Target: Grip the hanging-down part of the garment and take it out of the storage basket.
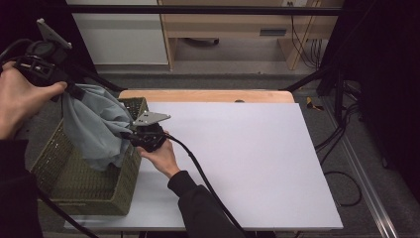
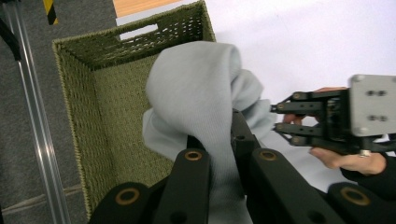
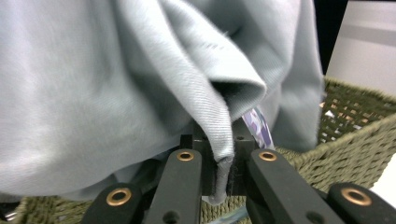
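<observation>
Grey cloth (image 1: 96, 126) hung over green woven basket (image 1: 79, 186) at worktop's (image 1: 247, 158) left edge.
Gripped high by left tongs (image 1: 74, 91), lower edge pinched in right tongs (image 1: 130, 135), both clamped on fabric.

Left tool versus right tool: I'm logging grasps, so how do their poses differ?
The left tool is raised above the green woven basket; the right tool sits lower, at its table-side rim. Left grips the light grey cloth at its top, right at its side edge. Both are shut on it.

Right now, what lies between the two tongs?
The grey cloth spans from the left tongs to the right tongs, above the basket, in the high view.
</observation>
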A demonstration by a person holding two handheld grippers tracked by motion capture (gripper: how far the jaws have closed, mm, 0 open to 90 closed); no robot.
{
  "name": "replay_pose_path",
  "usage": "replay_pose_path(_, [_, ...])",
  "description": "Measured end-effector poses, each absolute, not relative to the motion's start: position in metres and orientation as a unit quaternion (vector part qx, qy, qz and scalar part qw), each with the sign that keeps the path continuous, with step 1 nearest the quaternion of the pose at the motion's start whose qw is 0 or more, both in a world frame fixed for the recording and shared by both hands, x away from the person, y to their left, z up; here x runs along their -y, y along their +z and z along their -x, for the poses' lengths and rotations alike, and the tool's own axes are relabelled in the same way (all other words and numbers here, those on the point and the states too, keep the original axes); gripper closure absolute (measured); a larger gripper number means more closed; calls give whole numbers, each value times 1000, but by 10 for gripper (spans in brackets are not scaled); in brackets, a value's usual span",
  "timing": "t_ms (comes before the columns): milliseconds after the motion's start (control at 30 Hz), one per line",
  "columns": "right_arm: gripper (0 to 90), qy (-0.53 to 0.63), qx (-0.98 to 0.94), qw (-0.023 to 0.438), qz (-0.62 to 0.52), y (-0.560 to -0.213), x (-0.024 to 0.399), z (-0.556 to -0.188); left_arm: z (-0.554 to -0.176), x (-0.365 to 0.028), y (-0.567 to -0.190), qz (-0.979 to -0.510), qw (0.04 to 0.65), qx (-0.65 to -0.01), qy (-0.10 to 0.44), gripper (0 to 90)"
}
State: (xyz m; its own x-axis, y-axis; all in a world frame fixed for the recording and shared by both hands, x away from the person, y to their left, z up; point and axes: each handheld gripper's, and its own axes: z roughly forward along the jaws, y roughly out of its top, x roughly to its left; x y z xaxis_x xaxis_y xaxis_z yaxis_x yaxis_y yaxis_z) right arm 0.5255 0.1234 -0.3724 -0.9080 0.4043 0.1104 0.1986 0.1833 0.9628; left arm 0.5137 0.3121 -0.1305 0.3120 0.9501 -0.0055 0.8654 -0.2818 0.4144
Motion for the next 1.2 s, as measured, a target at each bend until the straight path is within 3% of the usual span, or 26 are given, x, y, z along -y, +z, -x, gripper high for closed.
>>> replay_pose_path(1200, [862, 650, -715, 196, -164, -260, -9, -473, -507, -305, -123, -792, 195, -564, 126, 871])
